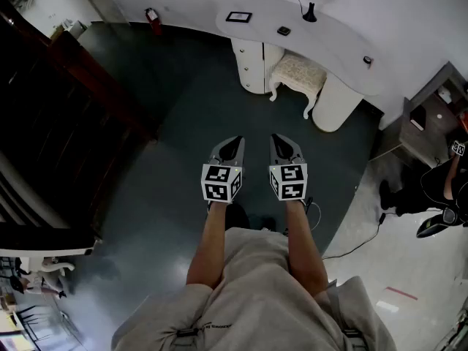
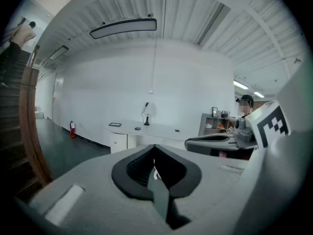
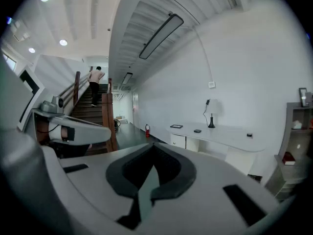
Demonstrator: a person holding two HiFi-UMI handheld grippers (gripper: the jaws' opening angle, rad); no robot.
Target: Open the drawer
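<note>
A white drawer cabinet [image 1: 252,66] stands under the left end of a curved white desk [image 1: 344,39], some way ahead across the dark floor. It also shows small in the left gripper view as the drawer cabinet [image 2: 119,141] and in the right gripper view [image 3: 178,141]. My left gripper [image 1: 235,141] and right gripper [image 1: 278,139] are held side by side in front of my body, pointing toward the desk and far from it. Both are shut with nothing between their jaws, as seen at the left gripper [image 2: 154,148] and the right gripper [image 3: 152,148].
A white stool with a fluffy seat [image 1: 298,75] stands next to the cabinet. A dark lamp [image 1: 310,9] and small items sit on the desk. A wooden staircase [image 1: 44,123] fills the left, a red fire extinguisher [image 1: 153,19] stands by the wall, and a shelf [image 1: 431,115] and a seated person [image 1: 439,189] are at the right.
</note>
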